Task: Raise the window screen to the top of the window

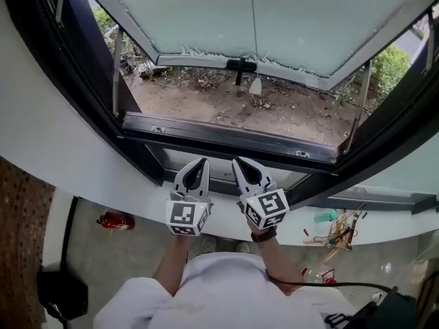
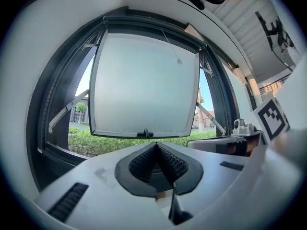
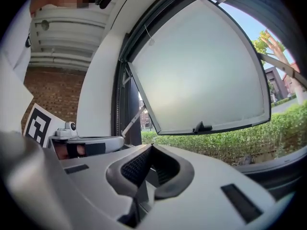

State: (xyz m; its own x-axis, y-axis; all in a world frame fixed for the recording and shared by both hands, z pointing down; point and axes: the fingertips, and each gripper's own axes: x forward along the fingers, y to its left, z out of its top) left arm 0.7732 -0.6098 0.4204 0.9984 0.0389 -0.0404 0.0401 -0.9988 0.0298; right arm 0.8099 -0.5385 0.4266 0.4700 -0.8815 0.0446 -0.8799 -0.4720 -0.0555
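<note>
My left gripper (image 1: 201,160) and right gripper (image 1: 236,160) sit side by side, both shut and empty, tips just short of the dark lower window frame (image 1: 226,139). The frosted window sash (image 1: 274,19) swings outward, with a black handle (image 1: 241,64) on its lower edge. A thin cord with a small pale pull (image 1: 255,86) hangs in the opening. In the left gripper view the left gripper (image 2: 156,144) faces the sash (image 2: 144,80) and the pull (image 2: 180,60). The right gripper (image 3: 150,147) faces the sash (image 3: 201,71) from the other side. No screen mesh shows across the opening.
The curved white sill (image 1: 130,197) runs below the frame. On the floor lie a red object (image 1: 115,221), a black box (image 1: 62,293) and a clutter of hangers and tools (image 1: 336,232). Bare soil (image 1: 226,105) and hedge lie outside. A brick wall (image 3: 53,99) stands at the left.
</note>
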